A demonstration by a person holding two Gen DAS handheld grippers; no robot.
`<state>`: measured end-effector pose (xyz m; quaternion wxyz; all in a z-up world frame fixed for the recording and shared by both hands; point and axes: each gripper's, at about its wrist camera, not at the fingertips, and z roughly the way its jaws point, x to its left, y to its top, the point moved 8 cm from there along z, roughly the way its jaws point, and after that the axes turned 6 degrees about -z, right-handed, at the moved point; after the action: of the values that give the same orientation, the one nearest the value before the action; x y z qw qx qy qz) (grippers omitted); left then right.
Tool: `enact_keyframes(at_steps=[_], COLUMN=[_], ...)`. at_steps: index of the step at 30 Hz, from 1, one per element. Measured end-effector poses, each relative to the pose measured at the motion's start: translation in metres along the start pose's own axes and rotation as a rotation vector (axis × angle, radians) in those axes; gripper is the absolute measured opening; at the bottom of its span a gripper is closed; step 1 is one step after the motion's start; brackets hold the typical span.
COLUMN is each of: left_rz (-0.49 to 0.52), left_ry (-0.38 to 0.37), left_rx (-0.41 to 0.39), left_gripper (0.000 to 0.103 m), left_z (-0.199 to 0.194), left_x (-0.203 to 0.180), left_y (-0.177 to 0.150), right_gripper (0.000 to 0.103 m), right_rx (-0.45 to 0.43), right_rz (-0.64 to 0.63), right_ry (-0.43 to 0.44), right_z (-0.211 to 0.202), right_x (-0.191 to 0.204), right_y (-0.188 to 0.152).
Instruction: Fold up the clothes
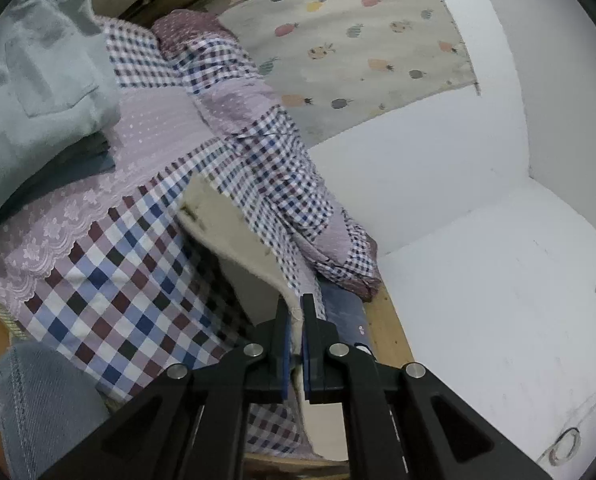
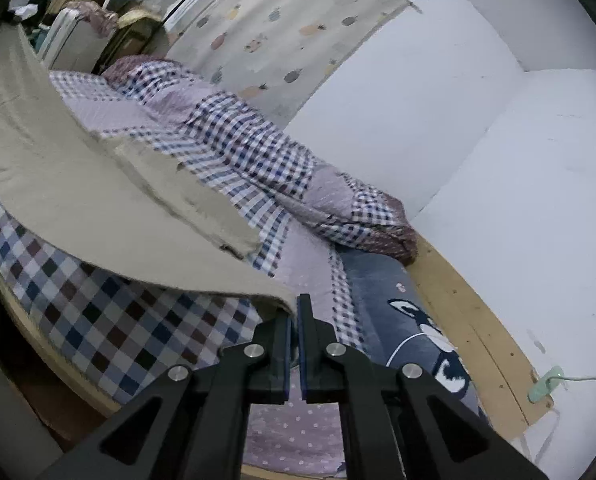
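Holding the beige garment lifted above the bed, left tool and right tool each pinch its edge. Folding looks barely begun; a grey folded pile sits upper left.

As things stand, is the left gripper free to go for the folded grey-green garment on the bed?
Probably not yet. The left gripper is shut on the beige garment, held up off the checked bedspread. The grey-green garment lies uncovered further up the bed, so the path looks free once it lets go.
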<state>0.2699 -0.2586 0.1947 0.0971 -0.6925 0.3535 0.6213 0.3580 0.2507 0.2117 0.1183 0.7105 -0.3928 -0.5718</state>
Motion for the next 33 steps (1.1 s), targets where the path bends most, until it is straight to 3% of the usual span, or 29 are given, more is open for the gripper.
enact_keyframes(at_steps=[17, 24, 27, 33], left_rz=[0.174, 0.211, 0.211, 0.08], left_ry=[-0.186, -0.263, -0.226, -0.109], left_rx=[-0.086, -0.105, -0.111, -0.03], left_gripper=[0.002, 0.002, 0.002, 0.002], left_z=[-0.092, -0.125, -0.12, -0.08], left_x=[-0.107, -0.134, -0.124, -0.069], left_y=[-0.008, -0.021, -0.02, -0.016], right_gripper=[0.0, 0.0, 0.0, 0.001], right_rx=[-0.145, -0.203, -0.186, -0.107], right_rz=[0.098, 0.135, 0.155, 0.143], right_ry=[-0.176, -0.226, -0.198, -0.084], right_z=[-0.104, -0.148, -0.143, -0.103], right_x=[-0.089, -0.11, -0.106, -0.081], right_y=[0.037, 0.045, 0.041, 0.022])
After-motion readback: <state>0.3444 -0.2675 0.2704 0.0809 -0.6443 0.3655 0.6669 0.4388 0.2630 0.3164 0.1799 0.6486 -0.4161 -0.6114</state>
